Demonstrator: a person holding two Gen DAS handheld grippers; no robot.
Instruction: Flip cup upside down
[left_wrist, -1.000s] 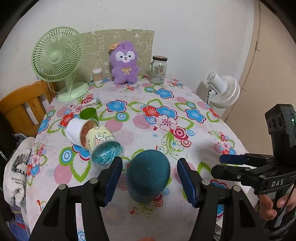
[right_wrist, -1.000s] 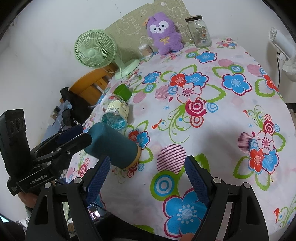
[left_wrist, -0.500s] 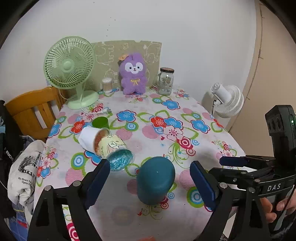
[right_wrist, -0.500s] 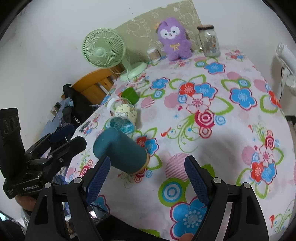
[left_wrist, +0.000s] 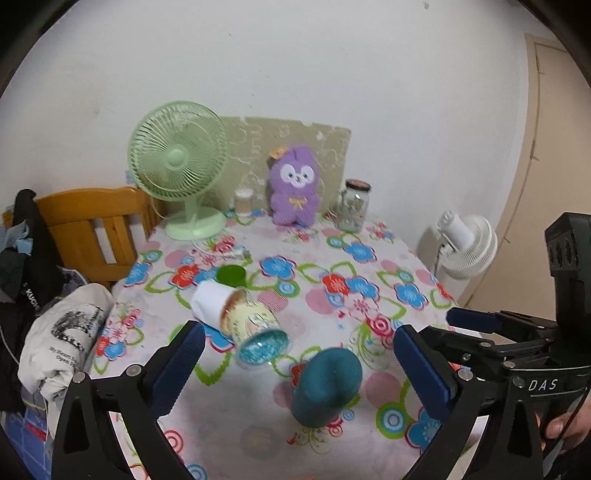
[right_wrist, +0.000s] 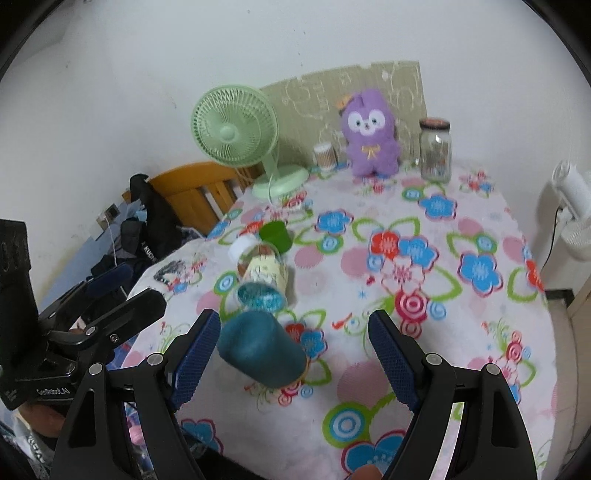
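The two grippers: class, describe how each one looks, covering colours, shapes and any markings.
Both look alike: black angular frames with silver screws and blue textured pads. The left gripper shows white "GenRobot.AI" lettering in the right wrist view; the right gripper shows "DAS" in the left wrist view. No cables or sleeves show.

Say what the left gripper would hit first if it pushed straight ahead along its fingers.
Probably the teal cup: it stands inverted on the table, slightly right of midway between the left gripper's open fingers. Farther on lies the tipped jar, though depth is unclear.
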